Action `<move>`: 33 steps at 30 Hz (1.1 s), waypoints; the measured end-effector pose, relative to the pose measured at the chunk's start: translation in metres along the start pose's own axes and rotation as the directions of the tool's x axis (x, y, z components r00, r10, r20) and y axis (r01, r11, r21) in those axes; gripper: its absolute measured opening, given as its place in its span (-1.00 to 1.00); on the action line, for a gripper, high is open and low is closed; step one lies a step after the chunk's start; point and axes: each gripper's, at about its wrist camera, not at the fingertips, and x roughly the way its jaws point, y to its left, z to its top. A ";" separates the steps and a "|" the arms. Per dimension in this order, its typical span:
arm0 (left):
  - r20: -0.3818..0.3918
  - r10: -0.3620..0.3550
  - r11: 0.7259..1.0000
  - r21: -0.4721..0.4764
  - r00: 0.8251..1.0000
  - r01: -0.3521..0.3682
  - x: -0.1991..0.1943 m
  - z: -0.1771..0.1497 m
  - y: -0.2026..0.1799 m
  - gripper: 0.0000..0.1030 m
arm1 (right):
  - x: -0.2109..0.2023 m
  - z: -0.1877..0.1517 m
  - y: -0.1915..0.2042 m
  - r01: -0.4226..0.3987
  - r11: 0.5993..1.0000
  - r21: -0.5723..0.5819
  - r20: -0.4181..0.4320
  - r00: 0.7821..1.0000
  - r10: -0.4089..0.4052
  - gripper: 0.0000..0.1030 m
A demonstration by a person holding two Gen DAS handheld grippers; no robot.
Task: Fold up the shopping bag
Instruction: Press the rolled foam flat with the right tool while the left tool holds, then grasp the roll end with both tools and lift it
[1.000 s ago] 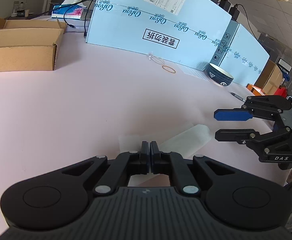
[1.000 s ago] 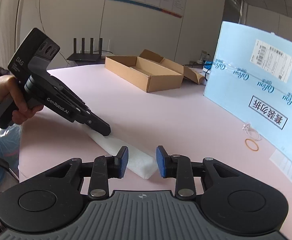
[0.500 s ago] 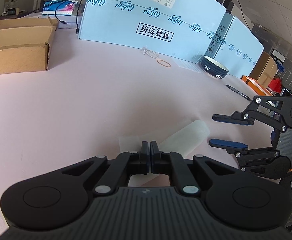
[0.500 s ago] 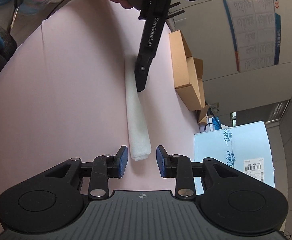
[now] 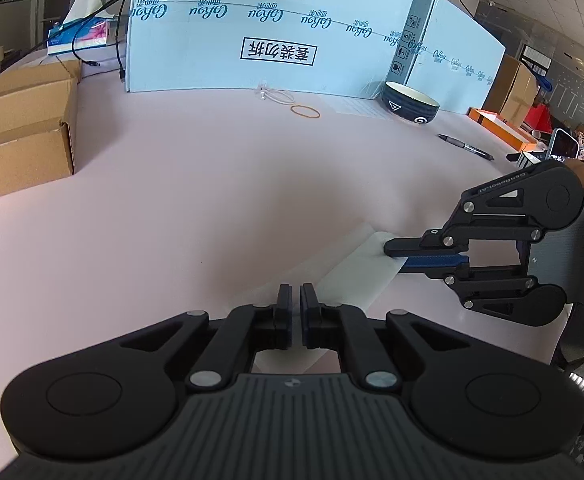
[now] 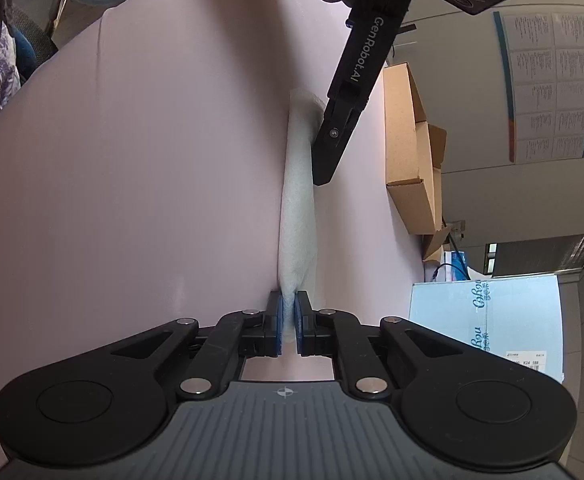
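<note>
2 black plastic grippers meet on one long strip: the shopping bag (image 6: 298, 216), folded into a narrow, flat band of thin, translucent white film with a faintly crinkled, frosted surface. It lies on the smooth, matte pale-pink table (image 5: 171, 200), running from one gripper to the other, its edges roughly parallel and its near end squared off in the left wrist view.

The right gripper (image 6: 287, 320) has blue pads (image 6: 279, 322) on its fingers, and its jaws are closing on one end of the band, with the film pinched up between the pads. In the left wrist view its fingers lie one above the other, the bag's end between them.

The left gripper (image 5: 296, 312) has its jaws drawn narrow, only a slit between them, clamping the other end of the bag; from the right wrist view its ribbed black finger comes down onto the strip's far part, where the film bunches slightly.

Around them: an open brown corrugated cardboard box (image 5: 19, 132), a large glossy light-blue carton (image 5: 275, 24) with printed lettering, a round dark glazed bowl (image 5: 410, 102), a thin orange rubber band (image 5: 305, 111) and a black pen (image 5: 466, 147).
</note>
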 end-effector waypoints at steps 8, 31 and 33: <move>0.035 0.102 0.867 0.486 0.994 -0.106 -0.004 0.001 -0.072 -0.82 | 0.002 -0.003 -0.038 -0.184 0.964 0.191 0.038 0.983 0.180 -0.85; -0.147 0.152 0.765 0.644 0.977 -0.022 0.024 -0.006 -0.052 -0.87 | 0.010 -0.013 -0.056 -0.308 0.869 0.386 0.128 0.951 0.280 -0.84; -0.222 0.070 0.830 0.554 0.972 0.067 0.021 0.006 -0.039 -0.87 | 0.015 -0.020 -0.071 -0.388 0.802 0.454 0.181 0.922 0.343 -0.84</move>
